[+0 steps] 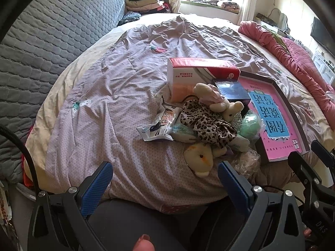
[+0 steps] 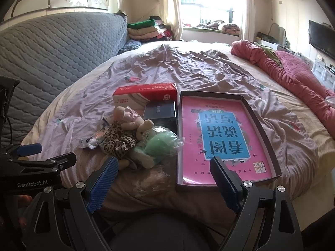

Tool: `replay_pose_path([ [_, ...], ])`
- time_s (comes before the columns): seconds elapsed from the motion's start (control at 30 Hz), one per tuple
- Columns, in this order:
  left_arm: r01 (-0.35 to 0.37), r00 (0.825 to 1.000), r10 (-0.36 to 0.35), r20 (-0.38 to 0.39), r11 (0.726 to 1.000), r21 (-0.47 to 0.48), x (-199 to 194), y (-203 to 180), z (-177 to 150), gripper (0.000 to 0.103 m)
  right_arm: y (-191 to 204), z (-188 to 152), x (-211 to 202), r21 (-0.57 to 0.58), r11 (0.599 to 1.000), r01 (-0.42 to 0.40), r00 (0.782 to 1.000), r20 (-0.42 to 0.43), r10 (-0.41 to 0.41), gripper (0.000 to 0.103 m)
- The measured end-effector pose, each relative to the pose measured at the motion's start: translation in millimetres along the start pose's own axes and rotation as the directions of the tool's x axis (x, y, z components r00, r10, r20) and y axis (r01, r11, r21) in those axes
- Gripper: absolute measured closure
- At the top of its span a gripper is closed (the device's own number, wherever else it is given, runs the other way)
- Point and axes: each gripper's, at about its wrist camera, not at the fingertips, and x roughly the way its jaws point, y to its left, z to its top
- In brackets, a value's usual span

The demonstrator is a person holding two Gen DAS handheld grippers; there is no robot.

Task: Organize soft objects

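Soft items, heaped on the bed point(image 1: 117, 104) just left of the shallow box point(image 2: 270, 146) holding a pink book point(image 2: 222, 142): cream plush rabbit point(image 2: 134, 123) with pink bow, leopard-print cloth point(image 1: 207, 123), mint plush in clear plastic point(image 2: 161, 144), yellow plush point(image 1: 199, 156). The yellow plush is largely hidden in the right view; sachets point(image 1: 159, 125) read clearly only from the left. Left gripper point(image 1: 165, 179) and right gripper point(image 2: 163, 175): both spread apart, empty.
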Motion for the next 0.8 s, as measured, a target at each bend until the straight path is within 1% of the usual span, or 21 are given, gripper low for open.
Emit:
replay_pose_path([
  [0.8, 0.011, 1.000, -0.011, 0.006, 1.000, 0.007, 0.6, -3.5, 0.8, 0.002, 1.3, -1.1, -0.3, 0.001, 1.000, -0.001, 1.000, 0.000, 0.001, 0.013],
])
